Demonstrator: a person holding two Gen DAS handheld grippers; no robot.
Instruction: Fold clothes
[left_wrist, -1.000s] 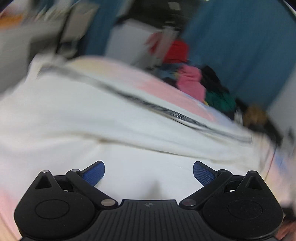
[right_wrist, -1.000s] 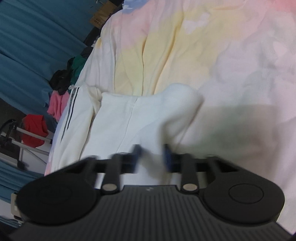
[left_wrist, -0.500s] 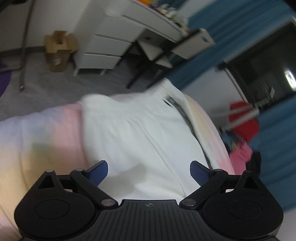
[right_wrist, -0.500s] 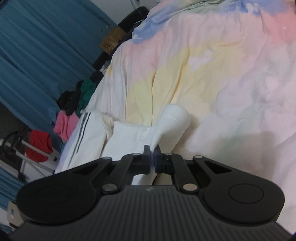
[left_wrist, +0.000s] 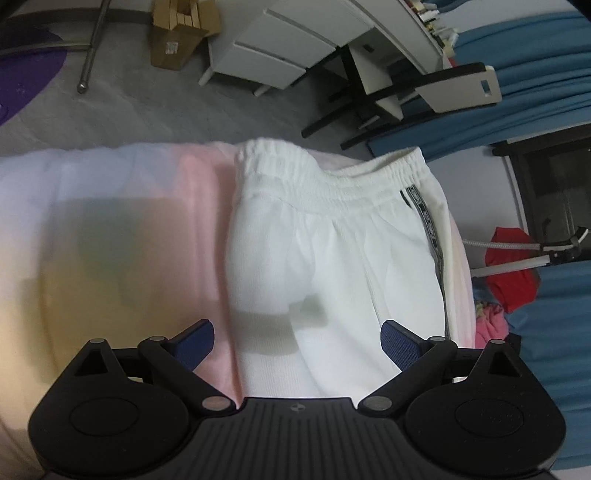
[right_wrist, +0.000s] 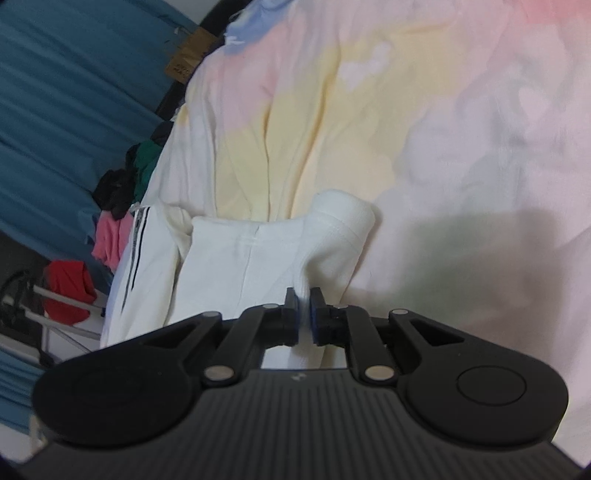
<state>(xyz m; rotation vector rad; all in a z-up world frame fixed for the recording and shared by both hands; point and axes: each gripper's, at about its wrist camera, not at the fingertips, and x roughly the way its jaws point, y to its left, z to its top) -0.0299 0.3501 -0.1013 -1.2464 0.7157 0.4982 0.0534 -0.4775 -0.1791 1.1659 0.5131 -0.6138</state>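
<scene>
White trousers (left_wrist: 332, 266) lie on a pastel bedspread (left_wrist: 110, 258), their gathered waistband (left_wrist: 325, 177) toward the bed's edge and a dark side stripe (left_wrist: 432, 240) along one leg. The left gripper (left_wrist: 297, 338) hangs above the seat of the trousers with its blue pads spread wide and nothing between them. In the right wrist view, the right gripper (right_wrist: 303, 314) is pinched on a raised fold of the trousers' white cloth (right_wrist: 332, 236), which stands up from the bedspread (right_wrist: 443, 129) beside the striped leg (right_wrist: 135, 251).

The step in hand appears to be carrying one part of the trousers over another. The next move probably calls for the right gripper to lay its fold flat across the trousers while the left takes hold near the waistband or steadies the cloth.

Beyond the waistband stand a white drawer unit (left_wrist: 266, 55), a cardboard box (left_wrist: 177, 40) and a desk with a chair (left_wrist: 436, 85). Past the striped leg lie a heap of coloured clothes (right_wrist: 118, 206), a red garment on a rack (right_wrist: 70, 291) and a blue curtain (right_wrist: 74, 92). Nothing rests on the trousers themselves; the heap sits close to the bed's side but apart from the working area.
</scene>
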